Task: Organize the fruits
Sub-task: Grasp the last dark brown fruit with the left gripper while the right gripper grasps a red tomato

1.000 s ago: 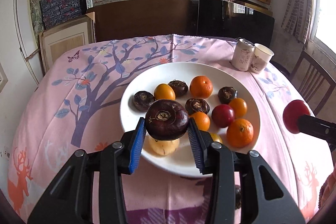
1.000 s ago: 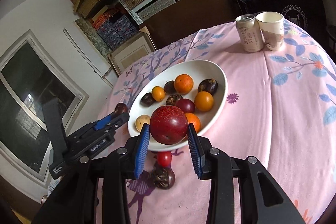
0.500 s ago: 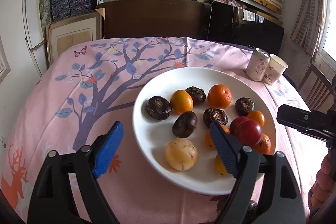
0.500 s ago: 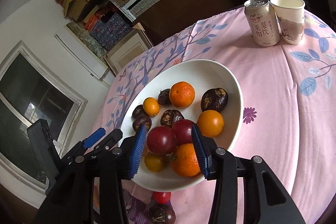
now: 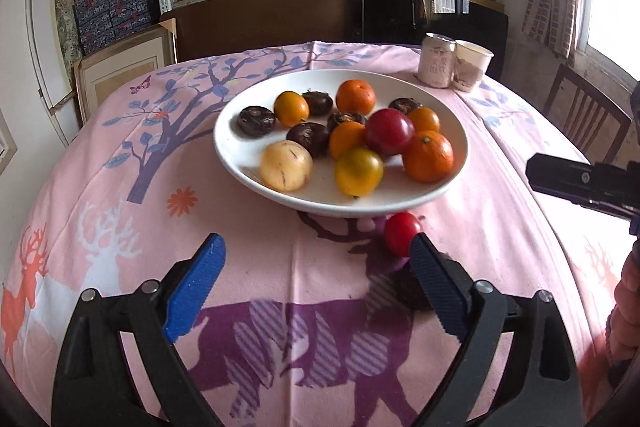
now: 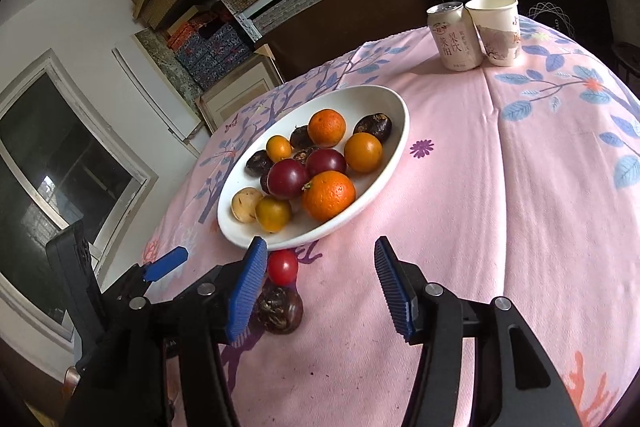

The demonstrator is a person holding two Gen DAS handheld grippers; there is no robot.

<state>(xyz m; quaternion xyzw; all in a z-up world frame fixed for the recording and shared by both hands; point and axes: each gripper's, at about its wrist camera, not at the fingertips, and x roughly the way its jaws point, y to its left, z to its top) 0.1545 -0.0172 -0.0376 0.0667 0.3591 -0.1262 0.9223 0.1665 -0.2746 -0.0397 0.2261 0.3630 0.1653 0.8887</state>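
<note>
A white plate (image 5: 244, 159) (image 6: 400, 131) on the pink cloth holds oranges, dark red plums (image 5: 389, 131) (image 6: 288, 178), brown water chestnuts and a pale yellow fruit (image 5: 285, 165). A small red tomato (image 5: 401, 233) (image 6: 283, 267) and a dark water chestnut (image 5: 412, 293) (image 6: 279, 309) lie on the cloth just in front of the plate. My left gripper (image 5: 316, 259) hovers over the cloth short of the plate, its jaws opening and empty. My right gripper (image 6: 320, 259) is also opening with nothing between its jaws. The tomato and chestnut sit by its left finger.
A drink can (image 6: 454, 37) and a paper cup (image 6: 498, 29) stand at the table's far right. A wooden chair (image 5: 588, 119) is beyond the right edge. Shelves of boxes fill the back wall. A person's hand (image 5: 624, 303) shows at the right.
The left gripper let go of its dark water chestnut and the right its red plum; both fruits now lie on the plate. Both grippers pulled back toward the near edge and opened wider.
</note>
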